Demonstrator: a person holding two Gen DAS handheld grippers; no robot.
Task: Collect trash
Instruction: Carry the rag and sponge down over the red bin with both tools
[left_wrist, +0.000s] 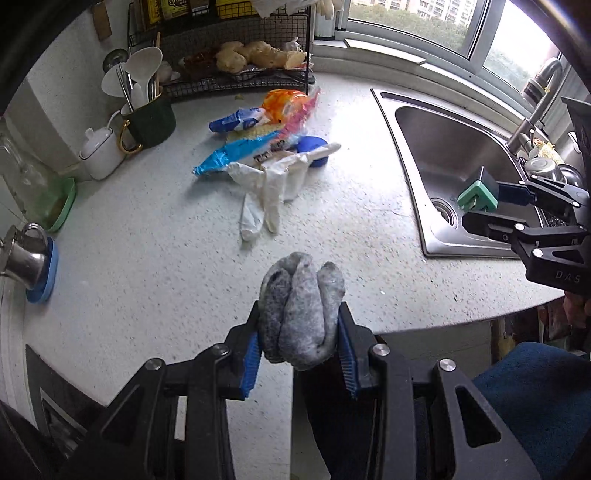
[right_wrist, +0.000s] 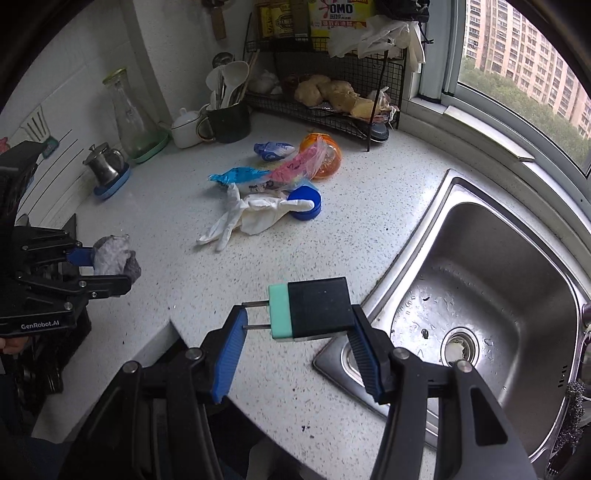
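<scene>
Left claw (left_wrist: 301, 343): pinching grey crumpled sock (left_wrist: 301, 314) between blue pads, lower centre of frame, above speckled tabletop (left_wrist: 147, 240). Right claw (right_wrist: 295, 347): clamped on black-and-green plug adapter (right_wrist: 312, 308), prongs against the left pad, beside sink (right_wrist: 498, 295). Wrapper pile (right_wrist: 273, 173) and white gloves (right_wrist: 240, 218) mid-frame; hands mostly cut off.

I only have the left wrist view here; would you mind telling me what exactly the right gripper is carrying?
Observer: The right gripper holds a black plug adapter with a mint-green face and two metal prongs.
Operator: Thanks. Is anything lying in the sink basin?
Observer: Dark specks sit on the sink floor near the drain, which holds pale residue.
Operator: What is printed on the left gripper?
Observer: The left gripper, clamped on a grey sock, reads "GenRobot.AI".
</scene>
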